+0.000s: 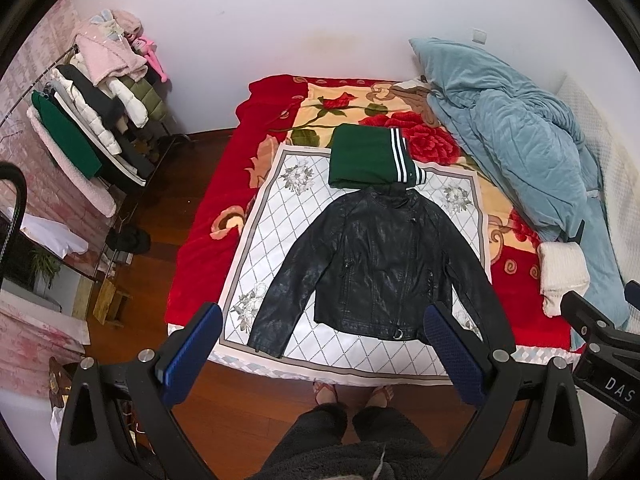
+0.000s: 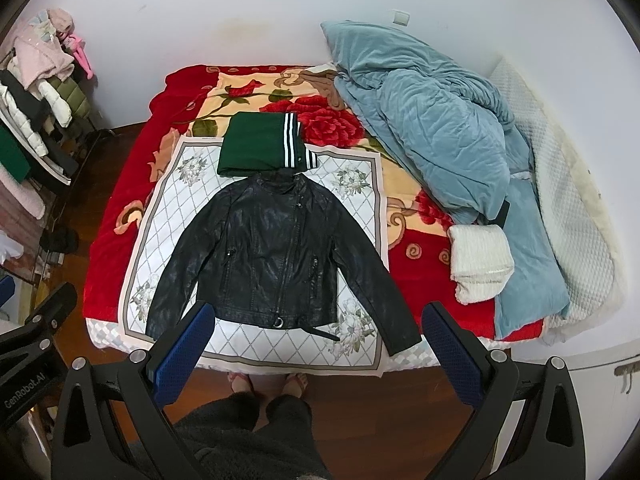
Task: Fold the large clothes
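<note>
Both sets of fingers spread wide, nothing between them: left gripper [image 1: 324,344] and right gripper [image 2: 316,344] held above the bed's near edge. Bed [image 2: 120,216] with red rose blanket; blue duvet [image 2: 436,140] heaped along its right side. White floral cloth [image 2: 364,344] spread over the blanket's near part. Black leather jacket [image 2: 276,252] flat on that cloth, front up, sleeves splayed outward. Folded green garment [image 2: 256,148] touching the jacket's collar. Folded white towel [image 2: 480,260] against the duvet.
</note>
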Tool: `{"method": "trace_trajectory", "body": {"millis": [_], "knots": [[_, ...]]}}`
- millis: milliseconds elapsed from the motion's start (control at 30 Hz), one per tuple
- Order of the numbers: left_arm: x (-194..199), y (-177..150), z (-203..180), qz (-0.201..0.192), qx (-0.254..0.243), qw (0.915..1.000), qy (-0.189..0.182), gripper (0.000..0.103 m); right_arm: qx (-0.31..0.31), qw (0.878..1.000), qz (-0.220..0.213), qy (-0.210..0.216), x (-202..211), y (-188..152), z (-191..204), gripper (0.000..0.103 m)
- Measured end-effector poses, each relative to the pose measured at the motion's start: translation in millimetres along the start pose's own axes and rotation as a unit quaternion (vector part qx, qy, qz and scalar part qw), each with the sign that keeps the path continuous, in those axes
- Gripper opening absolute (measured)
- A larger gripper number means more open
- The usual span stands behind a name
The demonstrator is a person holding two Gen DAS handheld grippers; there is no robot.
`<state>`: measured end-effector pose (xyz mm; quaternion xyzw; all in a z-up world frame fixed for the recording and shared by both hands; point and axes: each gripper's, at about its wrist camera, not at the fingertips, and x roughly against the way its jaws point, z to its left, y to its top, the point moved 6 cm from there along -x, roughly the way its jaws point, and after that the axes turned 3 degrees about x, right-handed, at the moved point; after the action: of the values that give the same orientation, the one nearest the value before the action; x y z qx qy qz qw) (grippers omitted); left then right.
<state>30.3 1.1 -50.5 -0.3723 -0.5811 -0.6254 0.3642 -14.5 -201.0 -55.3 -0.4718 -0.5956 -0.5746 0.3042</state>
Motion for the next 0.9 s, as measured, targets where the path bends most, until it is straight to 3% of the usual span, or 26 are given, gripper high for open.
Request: {"method": "trace_trajectory", "body": {"millis": [900], "knots": [[0.3, 2.6, 0.8, -0.001, 0.002, 1.0, -0.002, 0.103, 0.005, 1.0, -0.001, -0.001, -1.2, 6.7, 12.8, 0.103]]}}
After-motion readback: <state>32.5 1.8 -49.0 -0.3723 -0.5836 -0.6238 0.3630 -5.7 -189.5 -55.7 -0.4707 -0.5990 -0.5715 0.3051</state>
